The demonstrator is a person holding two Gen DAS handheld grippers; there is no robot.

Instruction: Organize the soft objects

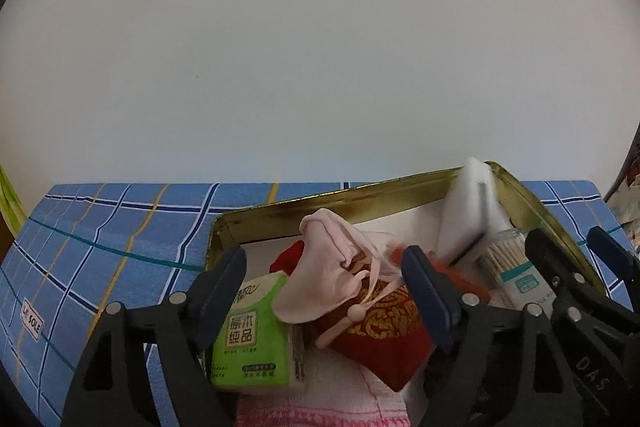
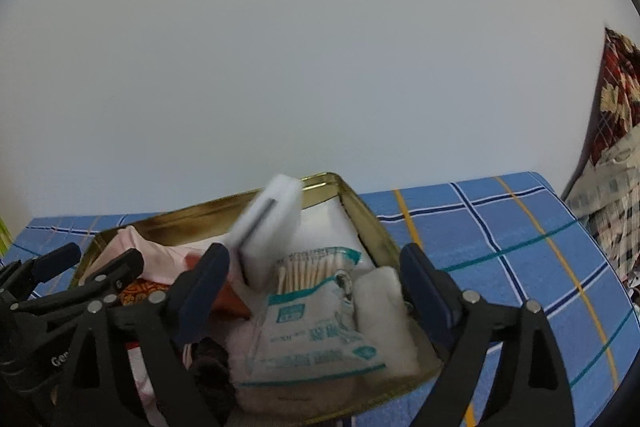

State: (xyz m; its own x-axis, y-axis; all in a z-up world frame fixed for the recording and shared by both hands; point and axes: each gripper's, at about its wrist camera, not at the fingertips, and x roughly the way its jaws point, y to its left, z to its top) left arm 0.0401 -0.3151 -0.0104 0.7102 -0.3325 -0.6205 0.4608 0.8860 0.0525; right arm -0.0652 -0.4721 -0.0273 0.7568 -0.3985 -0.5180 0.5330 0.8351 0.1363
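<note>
White sponge (image 2: pixel 272 223) blurs above tin (image 2: pixel 372 223); both tongs (image 1: pixel 326 291) (image 2: pixel 316 285) gape, empty.

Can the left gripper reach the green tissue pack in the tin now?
Probably yes. The left gripper is open, and the green tissue pack lies near its left finger in the tin, only partly under the pink pouch.

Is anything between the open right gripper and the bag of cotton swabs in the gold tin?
Nothing visible. The right gripper stands open directly over the clear cotton swab bag in the gold metal tin.
</note>
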